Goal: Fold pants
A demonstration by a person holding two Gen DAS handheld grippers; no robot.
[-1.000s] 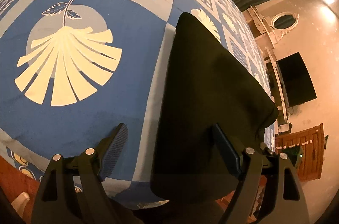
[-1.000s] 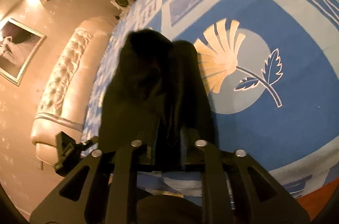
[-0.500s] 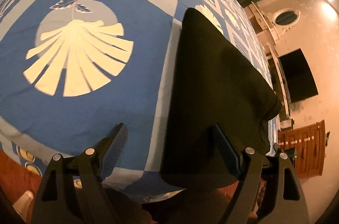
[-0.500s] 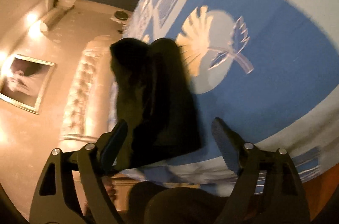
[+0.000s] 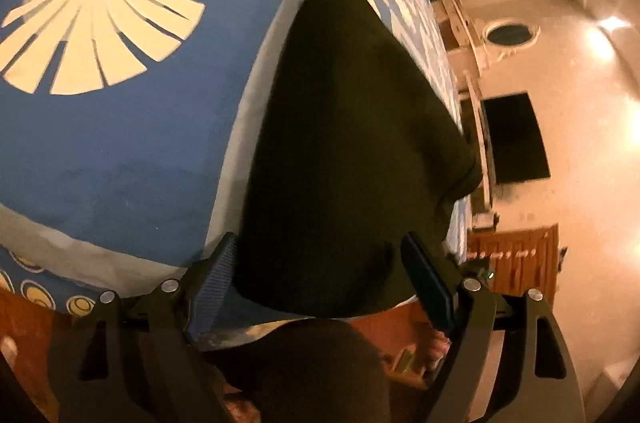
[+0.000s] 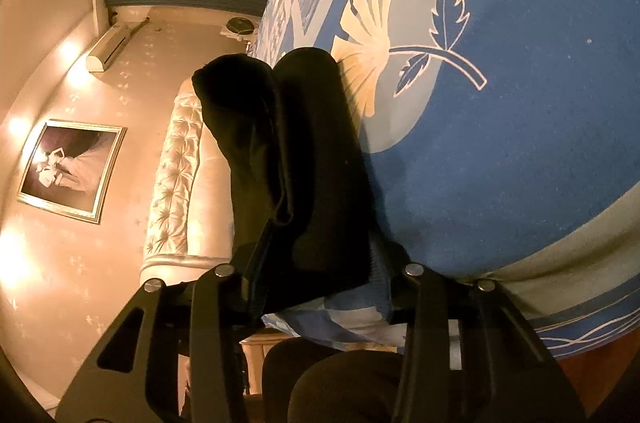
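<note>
On the blue bedspread point(image 5: 120, 159), the right tool point(image 6: 320, 283) has just clamped the black pants point(image 6: 312, 163); the left tool point(image 5: 320, 275) gapes.

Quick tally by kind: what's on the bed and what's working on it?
Black pants: 1
Blue patterned bedspread: 1
Grippers: 2, left gripper and right gripper
Total: 4

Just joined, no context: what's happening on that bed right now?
A person with a gripper in each hand is folding dark pants on a blue patterned bedspread. The right gripper has just been closing and now pinches the pants' near edge. The left gripper is open, straddling the near end without gripping.
</note>
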